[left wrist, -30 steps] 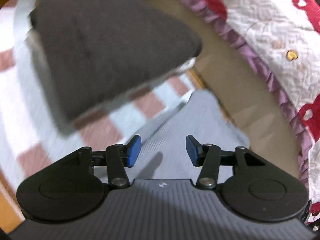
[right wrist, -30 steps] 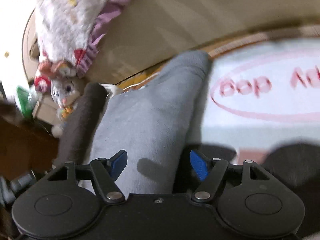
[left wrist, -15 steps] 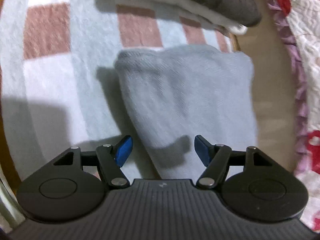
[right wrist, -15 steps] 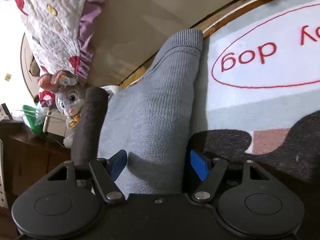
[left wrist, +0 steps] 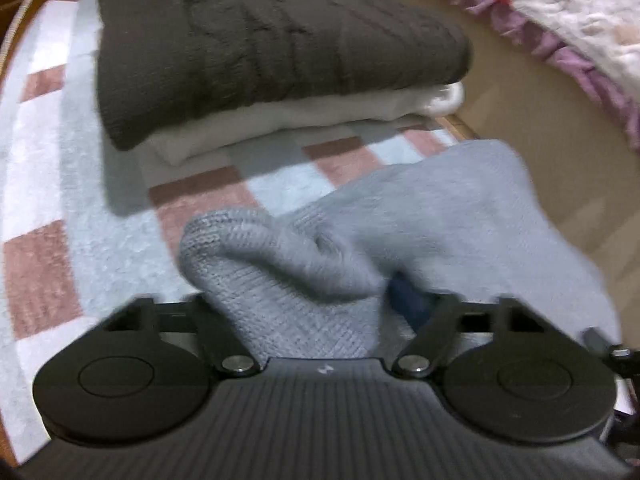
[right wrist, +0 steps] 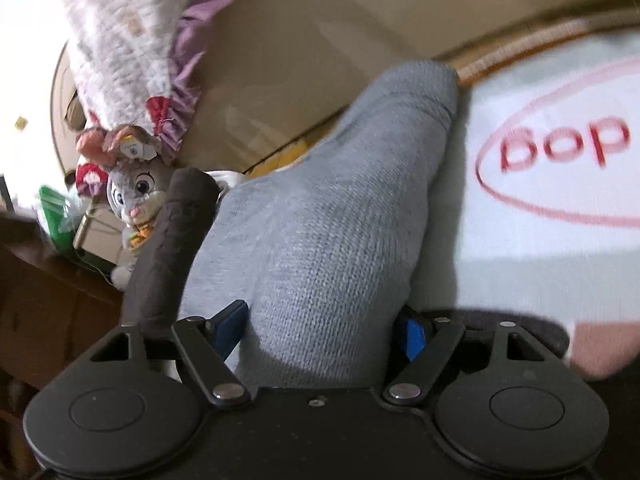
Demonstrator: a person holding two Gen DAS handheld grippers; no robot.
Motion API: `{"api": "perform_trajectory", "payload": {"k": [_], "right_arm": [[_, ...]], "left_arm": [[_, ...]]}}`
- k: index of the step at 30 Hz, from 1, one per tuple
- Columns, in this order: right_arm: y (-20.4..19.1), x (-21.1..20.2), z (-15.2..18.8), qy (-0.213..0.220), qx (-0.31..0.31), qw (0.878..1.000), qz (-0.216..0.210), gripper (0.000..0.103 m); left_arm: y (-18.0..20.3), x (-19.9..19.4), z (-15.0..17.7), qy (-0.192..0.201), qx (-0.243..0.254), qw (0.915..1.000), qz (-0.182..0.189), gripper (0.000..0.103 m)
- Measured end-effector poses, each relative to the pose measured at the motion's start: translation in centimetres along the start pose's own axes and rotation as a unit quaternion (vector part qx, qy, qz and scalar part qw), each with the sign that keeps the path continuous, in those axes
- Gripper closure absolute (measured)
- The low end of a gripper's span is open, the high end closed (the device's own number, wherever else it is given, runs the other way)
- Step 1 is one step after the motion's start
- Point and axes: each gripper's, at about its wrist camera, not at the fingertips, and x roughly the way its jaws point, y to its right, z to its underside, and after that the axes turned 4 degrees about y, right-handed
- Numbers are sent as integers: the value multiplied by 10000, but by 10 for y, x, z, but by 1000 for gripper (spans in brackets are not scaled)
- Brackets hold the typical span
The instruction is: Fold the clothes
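Note:
A folded grey knit sweater [left wrist: 420,220] lies on a checked rug [left wrist: 60,200]. Its near edge is bunched up between the fingers of my left gripper [left wrist: 328,300], which stands open around it. The cloth covers the left pad; the right blue pad [left wrist: 408,304] shows in shadow. In the right wrist view the same grey sweater [right wrist: 340,200] fills the gap of my right gripper [right wrist: 322,330], also open, with a blue pad on each side of the cloth. A folded dark brown garment [left wrist: 260,48] rests on a folded white one [left wrist: 300,120] just beyond.
The dark brown garment [right wrist: 172,240] lies left of the sweater in the right wrist view. The rug [right wrist: 520,260] carries a red oval with letters. A quilt with a purple frill [left wrist: 560,8] hangs over tan floor [left wrist: 540,120]. A plush rabbit [right wrist: 136,196] sits by a wooden cabinet.
Both grippers have pushed forward onto the grey sweater, so cloth now fills their gaps. The sweater's edge has bunched up at the left gripper, whose view has tilted up toward the brown and white pile.

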Motion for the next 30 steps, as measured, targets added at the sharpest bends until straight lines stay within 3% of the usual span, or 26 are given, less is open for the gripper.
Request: {"api": "perform_trajectory", "payload": {"k": [1,3,5,8,9,10,11,13,15,17,18,20,22,25,30], "right_arm": [[-7,-1,1,79,-311,9995,50,38],[-31,-6,5,311,-1203,9920,241,48],[-64,-13,14,612,-2316,9695,522,51],[-103,-17,31,932,-3573,9232,1063,53],[-108,-17,32,960,-3693,9166,1191,53],[-109,-15,30,944,-3735,9135,1306,53],[-105,-13,27,859,-3662,9162,1381,52],[-87,-6,15,593,-3215,9335,1475,49],[-56,-4,-3,359,-2325,9629,1321,46],[-34,-7,-15,274,-1614,9818,967,44],[-28,-9,-20,215,-1434,9855,877,43],[-25,-10,-24,148,-1332,9874,837,41],[-29,-10,-22,107,-1388,9854,980,39],[-43,-6,-14,84,-1770,9775,1145,35],[-37,-1,-11,34,-1666,9816,933,30]], "left_arm": [[6,0,-1,107,230,9997,-37,71],[26,-5,1,358,998,9942,-154,74],[46,-11,3,606,1758,9822,-270,75],[72,-19,9,916,2744,9565,-369,76],[78,-21,10,948,2925,9509,-343,77],[81,-21,10,925,2949,9505,-308,77],[80,-22,7,852,2885,9533,-276,76],[71,-18,-1,618,2611,9630,-236,74],[59,-14,-10,404,2289,9725,-155,71],[45,-10,-15,327,1890,9813,187,62],[38,-7,-18,297,1696,9845,348,58],[26,0,-21,203,1442,9878,544,53],[16,9,-23,73,1245,9899,679,42],[7,17,-25,-15,1035,9919,740,34],[2,31,-23,-275,863,9916,922,22]]}}
